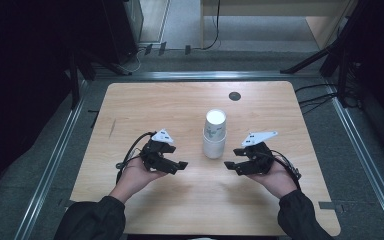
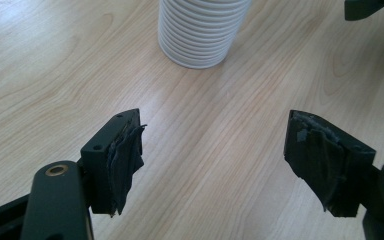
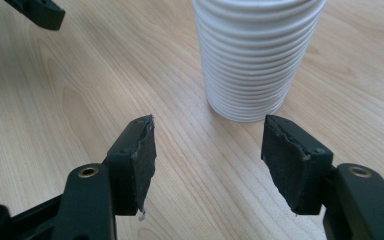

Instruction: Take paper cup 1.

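Note:
A tall stack of white ribbed paper cups stands upright near the middle of the wooden table. My left gripper rests low on the table to the stack's left, open, with nothing between its jaws. My right gripper sits to the stack's right, also open and empty. In the left gripper view the cup stack is ahead, beyond the open left gripper. In the right gripper view the stack stands close ahead of the open right gripper, slightly right of centre.
A round dark grommet is set in the table near its far edge. Metal rails run along the floor around the table, with cables at the right. The other gripper's tip shows at the top left of the right gripper view.

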A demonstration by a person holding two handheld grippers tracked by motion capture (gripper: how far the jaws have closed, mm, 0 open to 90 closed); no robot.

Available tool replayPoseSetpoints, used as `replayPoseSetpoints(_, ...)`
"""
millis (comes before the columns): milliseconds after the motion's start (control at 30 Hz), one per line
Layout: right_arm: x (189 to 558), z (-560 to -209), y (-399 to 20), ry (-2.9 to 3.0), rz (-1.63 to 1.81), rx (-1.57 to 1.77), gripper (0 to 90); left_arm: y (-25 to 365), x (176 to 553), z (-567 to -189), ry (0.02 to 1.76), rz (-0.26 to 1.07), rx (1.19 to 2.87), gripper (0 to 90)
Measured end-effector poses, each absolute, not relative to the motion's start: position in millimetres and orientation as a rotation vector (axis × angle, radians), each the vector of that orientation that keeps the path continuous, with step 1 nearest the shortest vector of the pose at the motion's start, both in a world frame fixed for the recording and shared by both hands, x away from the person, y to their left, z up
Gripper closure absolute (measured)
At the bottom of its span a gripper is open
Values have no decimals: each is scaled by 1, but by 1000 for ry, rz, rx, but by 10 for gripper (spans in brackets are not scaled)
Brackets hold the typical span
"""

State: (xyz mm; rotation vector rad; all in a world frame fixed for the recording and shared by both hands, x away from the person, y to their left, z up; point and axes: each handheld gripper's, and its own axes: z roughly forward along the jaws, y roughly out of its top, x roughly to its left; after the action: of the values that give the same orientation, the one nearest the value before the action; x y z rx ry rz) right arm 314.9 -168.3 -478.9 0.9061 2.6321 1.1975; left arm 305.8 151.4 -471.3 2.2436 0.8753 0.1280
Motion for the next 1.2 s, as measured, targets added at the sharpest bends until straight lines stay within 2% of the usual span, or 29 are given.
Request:
replayPoseSetpoints(600,326,-426,-197,2654,1116,894,361,148,310,-470,822,73,2230,234)
replayPoseSetpoints(1200,363,-388,-168,2764,932,707,321,143,314,-467,771,79,2237,234)
